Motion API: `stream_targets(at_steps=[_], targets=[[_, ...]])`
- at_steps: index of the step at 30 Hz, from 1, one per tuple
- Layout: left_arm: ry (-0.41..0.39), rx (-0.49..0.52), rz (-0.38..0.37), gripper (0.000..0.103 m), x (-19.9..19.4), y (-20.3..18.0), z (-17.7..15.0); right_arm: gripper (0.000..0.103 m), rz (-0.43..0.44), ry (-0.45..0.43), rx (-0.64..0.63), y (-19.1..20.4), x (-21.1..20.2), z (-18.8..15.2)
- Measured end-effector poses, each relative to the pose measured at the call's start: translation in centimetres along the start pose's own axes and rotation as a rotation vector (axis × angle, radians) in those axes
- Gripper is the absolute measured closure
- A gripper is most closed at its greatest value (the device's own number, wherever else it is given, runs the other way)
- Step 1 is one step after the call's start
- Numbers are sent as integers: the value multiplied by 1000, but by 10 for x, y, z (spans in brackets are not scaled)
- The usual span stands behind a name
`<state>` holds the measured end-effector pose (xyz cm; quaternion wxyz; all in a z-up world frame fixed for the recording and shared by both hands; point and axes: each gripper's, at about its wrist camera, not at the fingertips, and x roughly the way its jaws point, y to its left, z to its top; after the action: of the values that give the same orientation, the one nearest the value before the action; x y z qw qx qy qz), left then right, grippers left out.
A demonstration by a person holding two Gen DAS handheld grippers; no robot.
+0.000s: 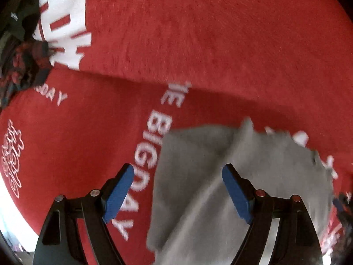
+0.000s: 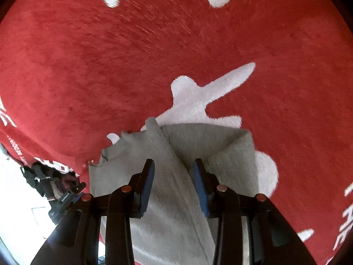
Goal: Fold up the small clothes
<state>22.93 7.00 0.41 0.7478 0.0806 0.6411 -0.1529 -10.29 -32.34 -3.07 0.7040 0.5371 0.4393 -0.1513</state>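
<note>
Both grippers hang over a gray garment [image 1: 238,176] lying on a red blanket [image 1: 198,33] with white lettering. Left gripper [image 1: 178,194] has its jaws spread wide, holding nothing; right gripper [image 2: 173,185] is partly open, a raised fold of the cloth between its blue pads [image 2: 147,185], not pinched

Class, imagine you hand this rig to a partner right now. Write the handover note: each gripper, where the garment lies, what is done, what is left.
Left gripper: open, above the grey garment, holding nothing.
Right gripper: open, fingers either side of a raised fold ridge, not clamped.
Garment: lies on the red blanket, one flap already folded over.
Left: finish folding and flatten it.
</note>
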Motion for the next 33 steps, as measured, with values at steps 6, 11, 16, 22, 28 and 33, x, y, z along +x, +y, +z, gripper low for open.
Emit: stream_targets(at_steps=[6, 11, 16, 22, 28, 33], targets=[[110, -12, -151, 20, -14, 23, -56, 61, 126, 11, 33, 8, -22, -40], [184, 18, -189, 20, -11, 30, -101, 61, 186, 122, 10, 28, -3, -106], [248, 47, -274, 20, 5, 34, -122, 61, 225, 237, 87, 40, 39, -190], [264, 136, -324, 58, 13, 30, -128, 61, 252, 218, 285, 44, 87, -258], [251, 165, -401, 94, 7, 48, -115, 82, 294, 51, 404, 56, 96, -257], [216, 304, -356, 94, -3, 32, -126, 96, 225, 34, 141, 96, 68, -228]])
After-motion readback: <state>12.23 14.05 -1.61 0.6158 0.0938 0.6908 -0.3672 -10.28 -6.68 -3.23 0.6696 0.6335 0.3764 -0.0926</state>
